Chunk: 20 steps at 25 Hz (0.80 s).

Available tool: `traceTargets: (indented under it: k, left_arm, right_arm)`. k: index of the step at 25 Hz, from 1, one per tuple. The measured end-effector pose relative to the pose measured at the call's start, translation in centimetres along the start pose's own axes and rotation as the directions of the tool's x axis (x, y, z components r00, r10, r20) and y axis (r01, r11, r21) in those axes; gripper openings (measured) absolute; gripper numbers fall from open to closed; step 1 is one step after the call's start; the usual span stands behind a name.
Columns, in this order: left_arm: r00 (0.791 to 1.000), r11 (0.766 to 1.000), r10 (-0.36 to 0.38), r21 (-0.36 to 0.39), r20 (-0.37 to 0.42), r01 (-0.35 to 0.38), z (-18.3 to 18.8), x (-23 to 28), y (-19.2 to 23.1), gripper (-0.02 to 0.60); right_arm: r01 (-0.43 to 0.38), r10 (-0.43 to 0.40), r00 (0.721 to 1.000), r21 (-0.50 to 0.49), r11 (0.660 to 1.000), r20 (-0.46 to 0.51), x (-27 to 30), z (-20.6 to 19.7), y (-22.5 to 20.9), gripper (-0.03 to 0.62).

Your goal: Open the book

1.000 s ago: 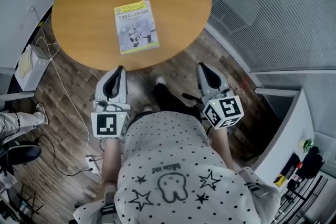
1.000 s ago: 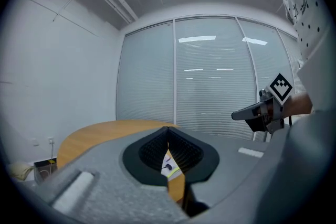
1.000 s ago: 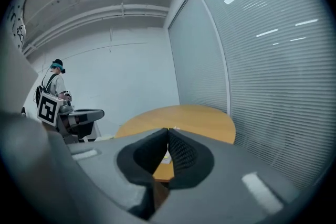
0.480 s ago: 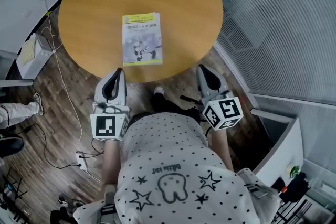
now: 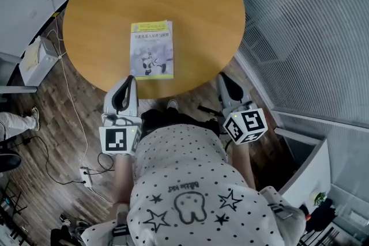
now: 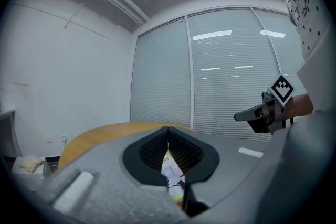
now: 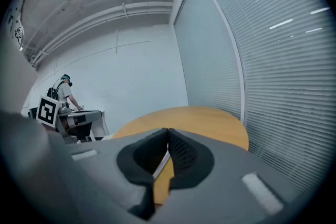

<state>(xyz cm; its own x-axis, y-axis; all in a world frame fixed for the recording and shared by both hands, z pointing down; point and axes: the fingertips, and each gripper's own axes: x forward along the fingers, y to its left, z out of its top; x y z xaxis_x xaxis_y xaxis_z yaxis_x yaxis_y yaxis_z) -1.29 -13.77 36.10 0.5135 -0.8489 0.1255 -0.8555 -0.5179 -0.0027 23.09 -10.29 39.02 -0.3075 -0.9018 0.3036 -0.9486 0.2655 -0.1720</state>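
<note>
Both tools have drawn closer to the table [image 5: 196,3] since a second ago, and the book [image 5: 151,50] now sits squarer to the person instead of slanted. It lies closed, cover up, on the near part of the round wooden table, close to its near edge. The left tool [image 5: 130,80] has its tips at that near edge, just beside the book's near-left corner. Its jaws are clenched together with nothing between them, and the book's cover shows through the slit below them in the left gripper view. The right tool [image 5: 225,79] is well to the right of the book, near the table's rim, and is likewise clenched and empty.
</note>
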Motion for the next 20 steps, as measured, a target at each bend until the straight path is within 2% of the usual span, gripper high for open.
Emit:
traceTargets:
  k: [7,20]
  left_arm:
    - [1.000,1.000,-0.003,0.010,-0.001,0.003,0.0,1.2,-1.9,0.011]
    - [1.000,1.000,-0.006,0.024,0.003,0.006,0.2,0.9,-2.2,0.011]
  right_arm:
    - [0.018,-0.018,1.000,0.037,0.999,0.000,-0.4,-0.6,-2.2,0.005]
    - [0.006,-0.007,1.000,0.041,0.999,0.012,-0.9,-0.7,-2.0,0.005]
